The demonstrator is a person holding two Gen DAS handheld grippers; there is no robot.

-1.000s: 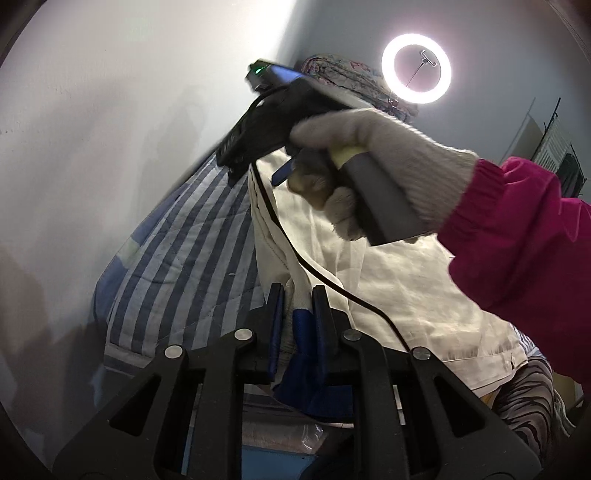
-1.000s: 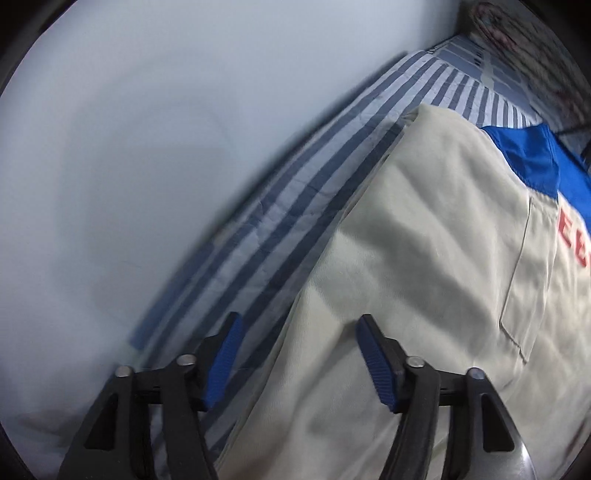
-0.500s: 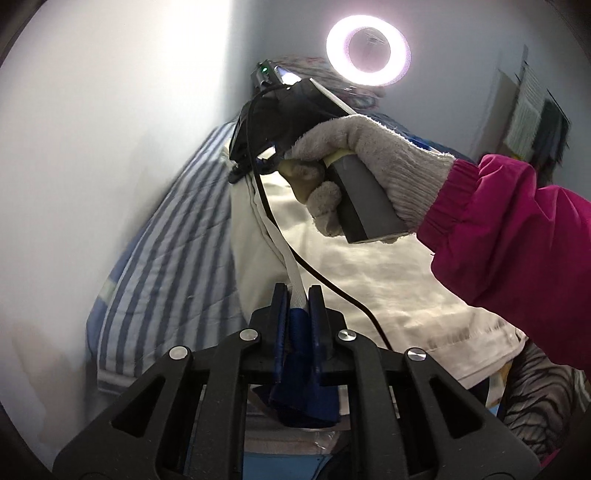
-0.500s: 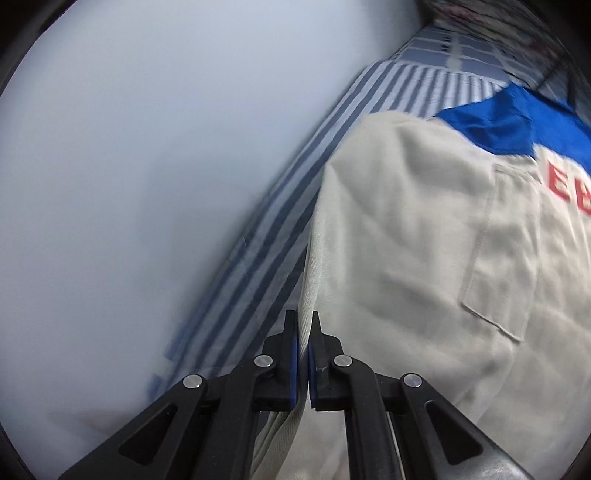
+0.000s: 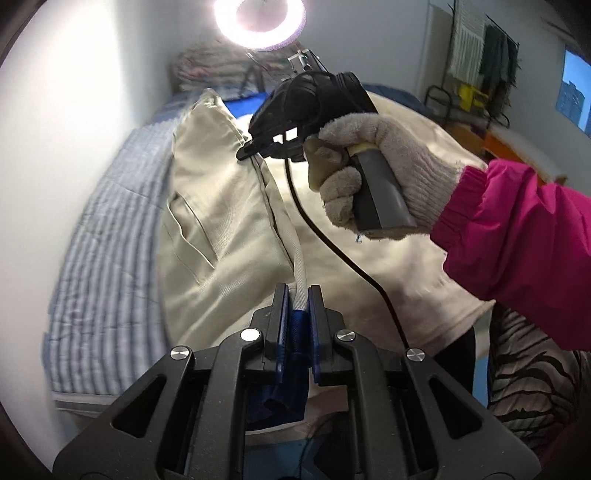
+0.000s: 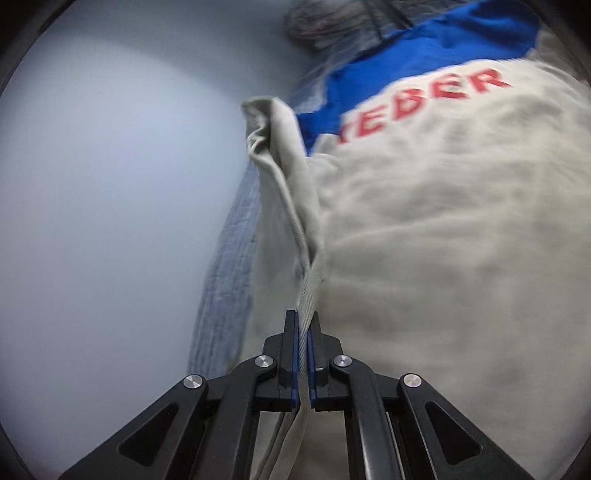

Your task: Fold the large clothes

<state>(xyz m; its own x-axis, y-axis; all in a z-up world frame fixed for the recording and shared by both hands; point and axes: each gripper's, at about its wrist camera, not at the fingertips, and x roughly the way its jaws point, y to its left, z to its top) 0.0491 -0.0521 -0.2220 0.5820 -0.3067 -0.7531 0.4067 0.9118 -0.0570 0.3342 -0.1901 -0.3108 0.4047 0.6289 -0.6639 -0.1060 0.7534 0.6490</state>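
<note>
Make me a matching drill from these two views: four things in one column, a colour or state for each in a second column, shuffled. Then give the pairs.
Things
1. left gripper
2. bedsheet
3. lettering on the garment
4. ring light

Colour or state
A. red
B. lit
C. shut on a fold of the garment
D. blue and white stripes

Pairs: 1-C, 2-D, 3-A, 4-B
</note>
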